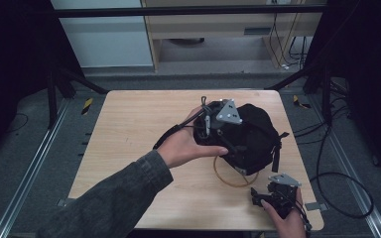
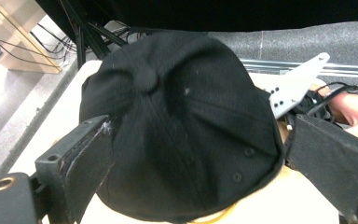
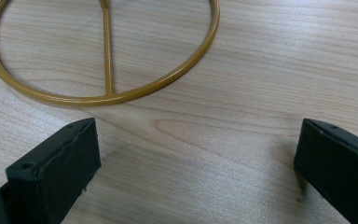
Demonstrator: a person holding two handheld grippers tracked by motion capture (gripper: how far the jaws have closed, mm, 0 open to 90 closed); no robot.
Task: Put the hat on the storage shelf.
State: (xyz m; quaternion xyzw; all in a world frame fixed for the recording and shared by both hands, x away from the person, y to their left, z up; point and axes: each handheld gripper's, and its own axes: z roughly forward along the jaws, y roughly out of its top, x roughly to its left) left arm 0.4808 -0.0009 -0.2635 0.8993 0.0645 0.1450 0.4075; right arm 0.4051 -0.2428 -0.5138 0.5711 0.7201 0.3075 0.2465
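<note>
- I see a black cloth cap [image 2: 177, 126], a rounded crown of stitched panels with a covered button on top, small eyelets low on one panel, and lint specks on the weave.
- It sits right of centre on the pale wood-grain table [image 1: 129, 129], over a thin mustard-yellow ring [image 3: 102, 51] with one straight spoke, glossy and smooth.
- My left gripper [image 2: 191, 154] straddles the cap, its matte black jaws spread wide on either side; the pads do not press the cloth.
- My right gripper [image 3: 196, 163] rests near the table's front right corner, jaws wide apart over bare wood, just short of the ring.
</note>
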